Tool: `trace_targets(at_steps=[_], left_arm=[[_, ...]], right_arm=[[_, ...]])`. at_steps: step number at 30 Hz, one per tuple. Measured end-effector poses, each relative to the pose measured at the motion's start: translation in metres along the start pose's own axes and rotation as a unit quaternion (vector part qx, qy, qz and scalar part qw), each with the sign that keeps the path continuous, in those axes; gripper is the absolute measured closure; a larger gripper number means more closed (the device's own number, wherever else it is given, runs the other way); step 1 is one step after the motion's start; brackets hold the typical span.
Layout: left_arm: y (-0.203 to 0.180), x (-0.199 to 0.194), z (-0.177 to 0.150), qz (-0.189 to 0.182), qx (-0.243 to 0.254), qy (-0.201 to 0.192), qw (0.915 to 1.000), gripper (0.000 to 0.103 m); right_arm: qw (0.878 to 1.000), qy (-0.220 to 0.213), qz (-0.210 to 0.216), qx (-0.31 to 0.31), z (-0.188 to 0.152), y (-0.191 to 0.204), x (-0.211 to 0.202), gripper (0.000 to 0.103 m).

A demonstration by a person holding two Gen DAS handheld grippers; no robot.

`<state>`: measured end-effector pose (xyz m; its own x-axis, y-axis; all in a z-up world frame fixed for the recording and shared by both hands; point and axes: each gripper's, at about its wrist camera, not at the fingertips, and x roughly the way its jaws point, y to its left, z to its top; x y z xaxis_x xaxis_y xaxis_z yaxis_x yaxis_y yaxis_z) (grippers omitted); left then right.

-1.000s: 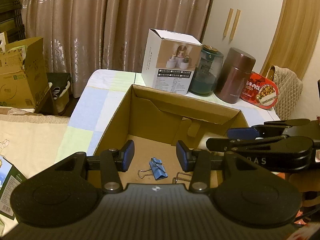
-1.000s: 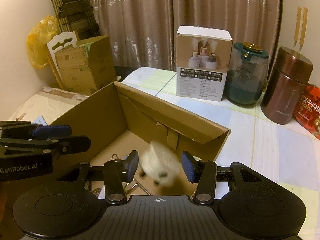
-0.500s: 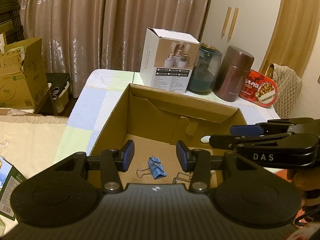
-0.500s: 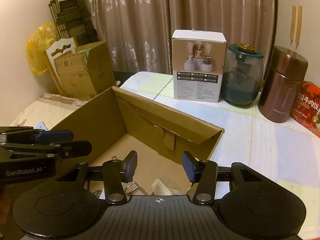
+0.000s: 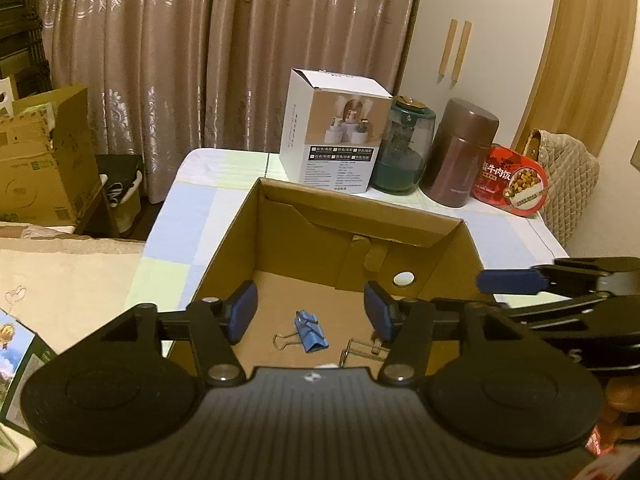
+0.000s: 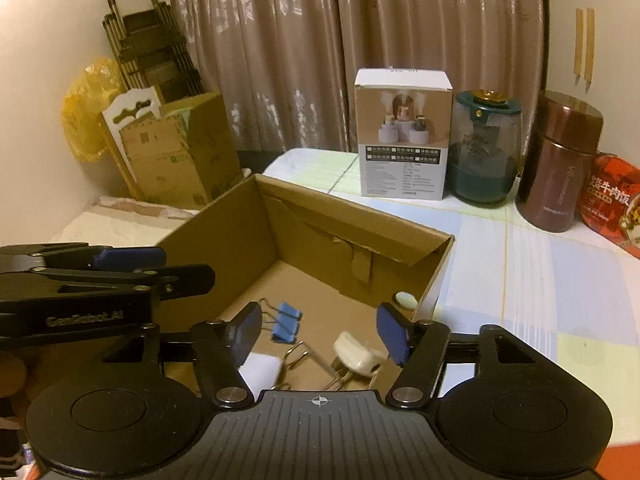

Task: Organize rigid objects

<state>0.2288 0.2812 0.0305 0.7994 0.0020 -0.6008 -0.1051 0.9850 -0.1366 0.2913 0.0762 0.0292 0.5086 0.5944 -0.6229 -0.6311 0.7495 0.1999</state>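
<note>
Box (image 6: pixel 240 236): open-topped brown cardboard, on a table (image 6: pixel 520 280) with a pale checked cover. Its walls stand upright on all sides; a folded flap lines the far wall; a round hole (image 5: pixel 403 278) pierces the right wall. The top is unobstructed from above; bare table lies to the box's right.

Left gripper (image 5: pixel 310 314): over the near left of the box, jaws opening, nothing between the pads. Right gripper (image 6: pixel 318 334): over the near right of the box, jaws opening, nothing held.

Contents, on the box floor: blue clip (image 6: pixel 286 326), wire handles out; a second clip (image 6: pixel 312 364) of bare metal wire, nearer the front; white object (image 6: pixel 356 354), small and rounded, resting on that wire; a pale flat patch (image 6: pixel 260 368) by the left pad, kind unclear.

Behind the box, in a row, apart from it: white carton (image 6: pixel 404 140), green jar (image 6: pixel 482 148), brown flask (image 6: pixel 560 160), red tub (image 6: pixel 612 204).

Off the table, left: another cardboard box (image 6: pixel 176 152), yellow bag (image 6: pixel 84 108), curtain (image 6: pixel 320 40).
</note>
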Motion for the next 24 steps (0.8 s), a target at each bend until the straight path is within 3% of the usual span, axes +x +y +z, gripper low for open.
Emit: trace_targets(at_steps=[4, 16, 19, 24], left_arm=[[0.000, -0.024, -0.009, 0.007, -0.011, -0.007, 0.9999, 0.026], [-0.019, -0.143, -0.054, 0.039, -0.020, -0.032, 0.9985, 0.007], [-0.025, -0.175, -0.063, 0.043, -0.019, -0.040, 0.9981, 0.004], [-0.035, -0.217, -0.079, 0.038, -0.008, -0.038, 0.9985, 0.002]], right_arm=[[1.000, -0.012, -0.005, 0.014, -0.011, 0.004, -0.028, 0.030], [0.998, -0.017, -0.035, 0.058, -0.065, 0.031, -0.126, 0.021], [0.996, -0.023, -0.057, 0.062, -0.077, 0.040, -0.150, 0.021], [0.996, -0.028, -0.053, 0.062, -0.098, 0.058, -0.185, 0.021]])
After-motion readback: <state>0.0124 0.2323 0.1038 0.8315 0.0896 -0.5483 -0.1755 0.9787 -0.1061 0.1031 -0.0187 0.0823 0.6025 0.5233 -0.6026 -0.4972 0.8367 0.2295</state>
